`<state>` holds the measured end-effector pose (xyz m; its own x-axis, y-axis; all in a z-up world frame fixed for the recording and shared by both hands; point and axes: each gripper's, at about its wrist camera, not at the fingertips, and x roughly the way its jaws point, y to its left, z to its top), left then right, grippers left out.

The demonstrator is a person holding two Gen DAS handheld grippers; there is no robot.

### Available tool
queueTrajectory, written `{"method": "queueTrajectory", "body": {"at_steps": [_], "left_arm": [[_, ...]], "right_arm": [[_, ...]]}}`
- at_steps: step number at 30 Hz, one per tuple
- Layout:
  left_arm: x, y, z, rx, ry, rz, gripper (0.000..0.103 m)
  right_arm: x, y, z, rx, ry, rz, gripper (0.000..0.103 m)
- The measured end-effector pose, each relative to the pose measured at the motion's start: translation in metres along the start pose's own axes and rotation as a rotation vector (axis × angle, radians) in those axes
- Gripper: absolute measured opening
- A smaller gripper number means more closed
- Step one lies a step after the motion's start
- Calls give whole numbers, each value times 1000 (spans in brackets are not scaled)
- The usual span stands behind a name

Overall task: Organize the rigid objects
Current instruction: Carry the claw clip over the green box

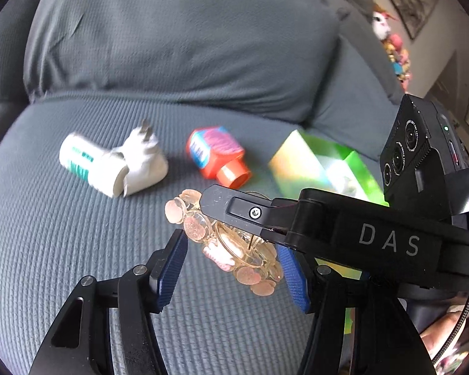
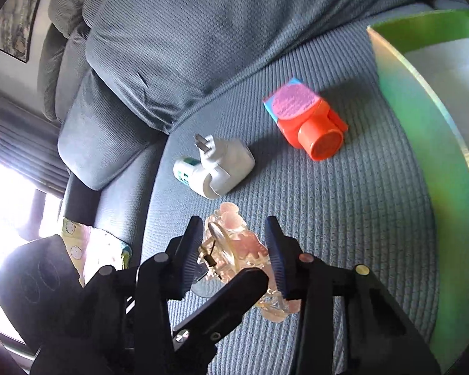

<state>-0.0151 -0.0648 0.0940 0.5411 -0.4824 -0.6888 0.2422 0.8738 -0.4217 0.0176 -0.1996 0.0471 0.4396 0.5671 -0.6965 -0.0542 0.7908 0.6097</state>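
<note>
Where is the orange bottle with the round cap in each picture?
Left wrist view: the orange plastic bottle with the round cap lies on its side at centre, on the grey ribbed sofa cushion.
Right wrist view: it lies right of centre, in the upper half.
Shared landmark: the white plug-in device, left of the bottle in both.

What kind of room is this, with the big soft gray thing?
Probably a living room at home. The soft gray thing looks like a sofa with a fat back cushion, a framed picture hangs on the wall, and bright window blinds are beside it.
</note>
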Motion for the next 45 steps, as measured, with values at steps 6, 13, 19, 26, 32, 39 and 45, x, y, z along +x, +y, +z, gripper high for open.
{"method": "queueTrajectory", "body": {"at_steps": [6,13,19,26,32,39,45], "left_arm": [[-9,-23,3,61,-65,-42,60],[-10,-50,5,118,-117,-104,60],[-3,-70,6,149,-131,-155,60],[9,-94,4,182,-126,-224,60],[23,-114,0,193,-104,-278,60],[41,-132,-2,197,-58,-330,60],[52,-138,-2,191,-25,-346,60]], "right_arm": [[-39,5,-1,-36,-103,0,40],[-76,4,-1,-59,-210,-29,40],[-97,-5,0,-47,-265,-53,40],[-122,-19,-1,-32,-322,-105,41],[-139,-39,-2,10,-347,-140,41],[-152,-59,-4,54,-361,-197,42],[-155,-71,-5,78,-351,-224,42]]}}
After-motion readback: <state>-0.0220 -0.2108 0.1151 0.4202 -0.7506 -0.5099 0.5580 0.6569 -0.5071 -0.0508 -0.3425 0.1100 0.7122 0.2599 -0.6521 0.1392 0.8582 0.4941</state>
